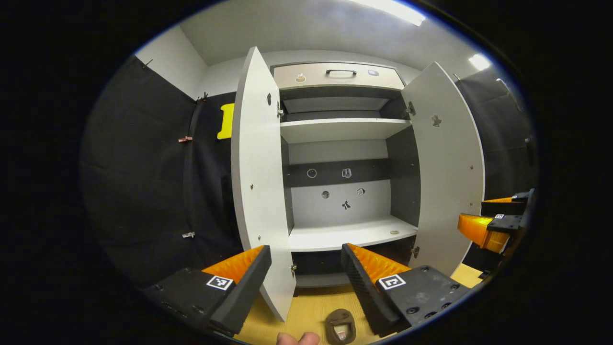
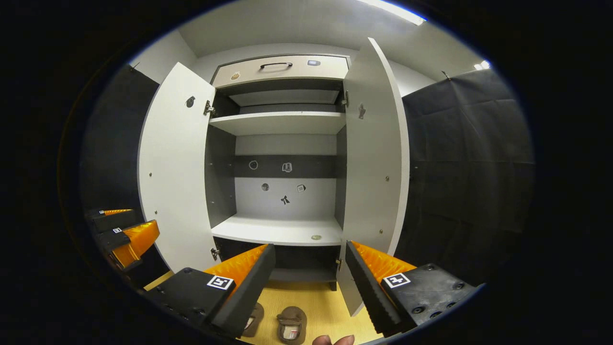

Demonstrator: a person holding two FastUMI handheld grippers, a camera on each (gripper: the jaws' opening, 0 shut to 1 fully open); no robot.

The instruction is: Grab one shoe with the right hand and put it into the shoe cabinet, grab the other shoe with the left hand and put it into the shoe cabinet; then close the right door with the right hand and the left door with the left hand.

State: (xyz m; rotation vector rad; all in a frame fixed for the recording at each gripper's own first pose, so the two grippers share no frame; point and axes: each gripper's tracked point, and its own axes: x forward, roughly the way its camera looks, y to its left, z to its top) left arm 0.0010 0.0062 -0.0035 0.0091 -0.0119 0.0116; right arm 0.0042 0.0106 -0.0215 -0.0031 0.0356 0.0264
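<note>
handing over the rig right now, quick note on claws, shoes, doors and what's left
Left claw: open, empty, facing the shoe cabinet.
Right claw: open, empty, facing it too.
Both shoes on the floor in front: one shoe, the other partly hidden behind a finger.
Left door and right door stand open.
Done: nothing yet.
Left: right claw shelves one shoe, left claw the other, then close right door, then left door.

The shoe cabinet (image 2: 282,143) stands ahead with its left door (image 2: 175,167) and right door (image 2: 376,153) swung open. Two shoes (image 2: 290,326) lie side by side on the floor (image 2: 321,297) before it.
</note>
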